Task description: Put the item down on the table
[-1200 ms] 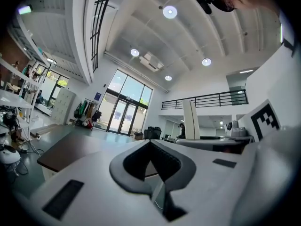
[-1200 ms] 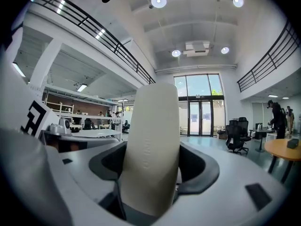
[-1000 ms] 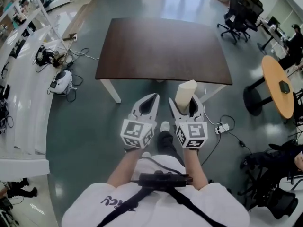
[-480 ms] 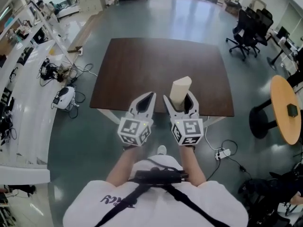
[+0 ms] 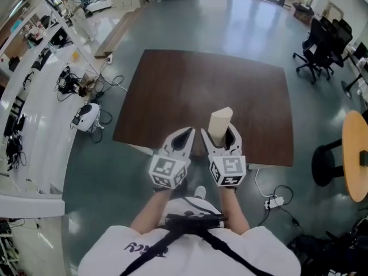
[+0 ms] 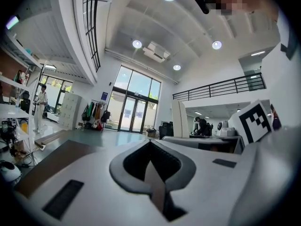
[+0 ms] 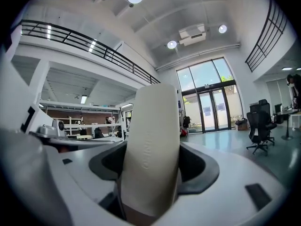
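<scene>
Head view shows table; right gripper view, right claw clamping item.

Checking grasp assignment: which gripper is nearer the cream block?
Right. The right gripper is shut on the cream block, which sticks up between its jaws. The left gripper sits beside it, to the block's left, shut and empty, not touching.

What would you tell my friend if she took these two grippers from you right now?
The left gripper has its fingers shut and holds nothing.
The right gripper has its fingers shut on the cream item, which stands upright between them.
The brown table is just ahead. In the head view the item shows over its near edge.
Done: the item is in hand.
Left to do: lower it onto the table, then open the fingers.
</scene>
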The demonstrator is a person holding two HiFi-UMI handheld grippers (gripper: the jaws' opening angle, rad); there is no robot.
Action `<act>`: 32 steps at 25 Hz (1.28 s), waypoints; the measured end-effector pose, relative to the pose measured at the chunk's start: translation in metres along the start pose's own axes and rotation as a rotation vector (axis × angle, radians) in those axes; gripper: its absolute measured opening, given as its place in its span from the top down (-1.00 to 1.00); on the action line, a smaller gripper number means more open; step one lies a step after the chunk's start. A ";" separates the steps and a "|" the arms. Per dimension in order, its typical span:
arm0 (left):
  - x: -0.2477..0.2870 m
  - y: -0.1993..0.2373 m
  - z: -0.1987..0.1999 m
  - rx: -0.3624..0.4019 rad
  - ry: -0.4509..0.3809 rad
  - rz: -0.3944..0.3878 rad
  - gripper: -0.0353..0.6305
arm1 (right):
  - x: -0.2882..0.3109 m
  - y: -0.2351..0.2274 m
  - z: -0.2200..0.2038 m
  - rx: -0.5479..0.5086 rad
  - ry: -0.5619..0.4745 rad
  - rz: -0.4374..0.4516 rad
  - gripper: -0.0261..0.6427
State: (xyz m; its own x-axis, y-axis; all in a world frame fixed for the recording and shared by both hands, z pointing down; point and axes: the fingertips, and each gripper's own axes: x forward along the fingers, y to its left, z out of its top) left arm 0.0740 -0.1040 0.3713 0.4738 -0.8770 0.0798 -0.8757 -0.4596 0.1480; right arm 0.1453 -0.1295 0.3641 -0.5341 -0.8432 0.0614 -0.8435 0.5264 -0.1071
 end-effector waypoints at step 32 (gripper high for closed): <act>0.190 0.178 -0.020 -0.073 0.039 -0.205 0.86 | 0.202 -0.090 -0.054 -0.039 0.186 -0.276 -0.07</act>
State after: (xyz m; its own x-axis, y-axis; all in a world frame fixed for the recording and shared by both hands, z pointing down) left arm 0.0096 -0.3500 0.4324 0.6459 -0.7593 0.0789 -0.7521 -0.6153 0.2363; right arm 0.1097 -0.3413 0.4396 -0.2832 -0.9222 0.2635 -0.9575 0.2873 -0.0235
